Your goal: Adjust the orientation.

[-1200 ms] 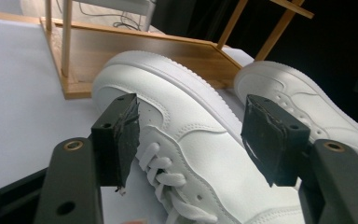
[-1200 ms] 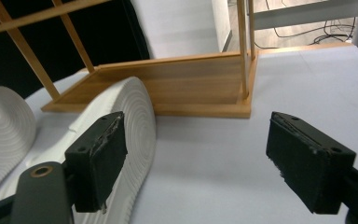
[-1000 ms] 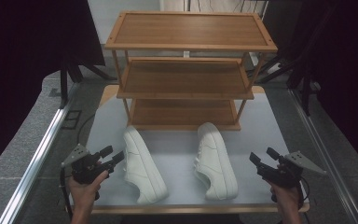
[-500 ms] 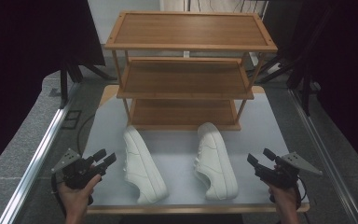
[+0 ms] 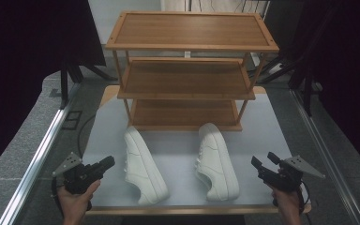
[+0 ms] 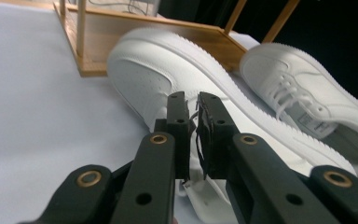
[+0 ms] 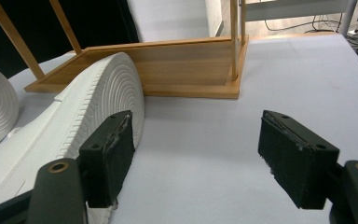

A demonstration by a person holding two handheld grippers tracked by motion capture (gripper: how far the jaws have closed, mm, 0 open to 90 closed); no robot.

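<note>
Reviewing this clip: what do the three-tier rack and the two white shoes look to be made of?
The three-tier rack looks like light wood with a smooth sealed finish: grain lines and framed boards show. The two white low-top shoes, left and right, look like smooth leather or synthetic, matte, with stitched panels and ridged rubbery soles; which one cannot be told.

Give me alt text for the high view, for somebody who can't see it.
Two white sneakers, the left sneaker and the right sneaker, lie on their sides on a pale table before a bare three-tier wooden shoe rack. The left gripper and right gripper are held at the table's near corners, touching neither shoe.
</note>
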